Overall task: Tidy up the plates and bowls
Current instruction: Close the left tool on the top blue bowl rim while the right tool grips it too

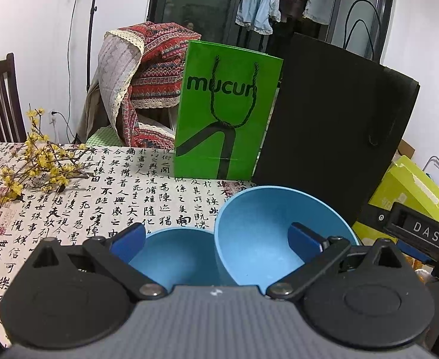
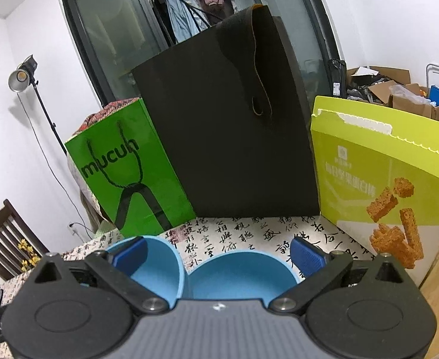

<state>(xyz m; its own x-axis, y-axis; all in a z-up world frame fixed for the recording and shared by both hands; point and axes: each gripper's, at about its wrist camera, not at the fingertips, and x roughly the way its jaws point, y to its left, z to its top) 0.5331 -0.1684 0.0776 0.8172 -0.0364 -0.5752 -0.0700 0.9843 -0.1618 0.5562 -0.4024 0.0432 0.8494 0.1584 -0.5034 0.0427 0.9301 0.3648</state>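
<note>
Both grippers are low over the bench now, each with its fingers spread wide and nothing clamped between them. In the left wrist view, the left gripper (image 1: pixel 216 237) frames two blue bowls: the flat bowl (image 1: pixel 174 254) sits upright toward the left finger, and the tilted bowl (image 1: pixel 267 239) leans with its open mouth turned toward the camera, right finger pad in front of its inside. Whether the pad touches the wall, I cannot tell. From the right wrist view, the right gripper (image 2: pixel 219 254) looks down on the same pair, rims touching or very nearly so.

The step looks like nesting one bowl into the other. To do it well, take the tilted bowl by its rim, one finger inside and one outside, lift clear of its neighbour, level it, then lower it straight in.

Beyond the bowls, the patterned cloth (image 1: pixel 129 185) runs to the far edge, where a green bag (image 1: pixel 228 113), a black bag (image 1: pixel 333 125) and a yellow box (image 2: pixel 383 173) stand. Yellow flowers (image 1: pixel 34 161) lie toward the far left corner.
</note>
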